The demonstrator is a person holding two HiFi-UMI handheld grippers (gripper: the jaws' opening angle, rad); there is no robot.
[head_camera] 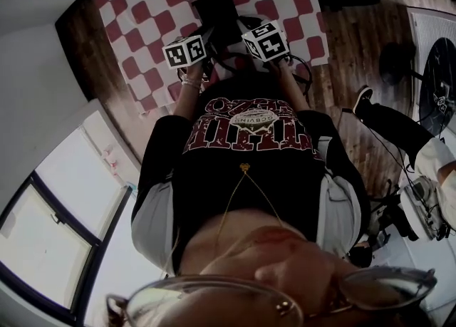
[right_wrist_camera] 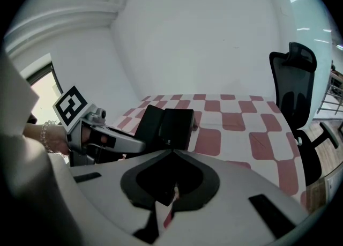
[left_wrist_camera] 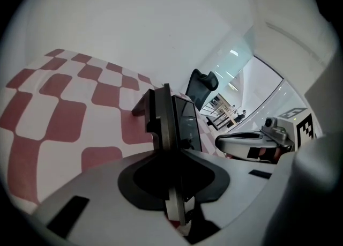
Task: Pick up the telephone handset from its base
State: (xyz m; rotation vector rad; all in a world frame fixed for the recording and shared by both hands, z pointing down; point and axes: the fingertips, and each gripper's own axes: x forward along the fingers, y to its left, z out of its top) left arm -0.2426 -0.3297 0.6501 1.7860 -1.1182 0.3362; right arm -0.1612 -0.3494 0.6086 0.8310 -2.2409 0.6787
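Handset (left_wrist_camera: 156, 116) on its base (left_wrist_camera: 187, 123), left gripper (right_wrist_camera: 137, 144) clamped on it, no lift yet.
Phone sits on the checked cloth (left_wrist_camera: 64, 116), in front of both grippers. Handset lies along the base's left side, so the left gripper gets the straight reach. It is pitched down, with jaws partly closed across the handset's narrow width. I see no gap at the pads, so I read it as a grip, though only just seated. Right gripper (left_wrist_camera: 222, 143) is parked just beside the base on the right, jaws together, holding nothing. My guess is it's there to pin the base if it drags up. The 2 grippers are near each other, not touching. Next move should be a clean lift off the cradle. Main risk is a shallow pinch slipping.
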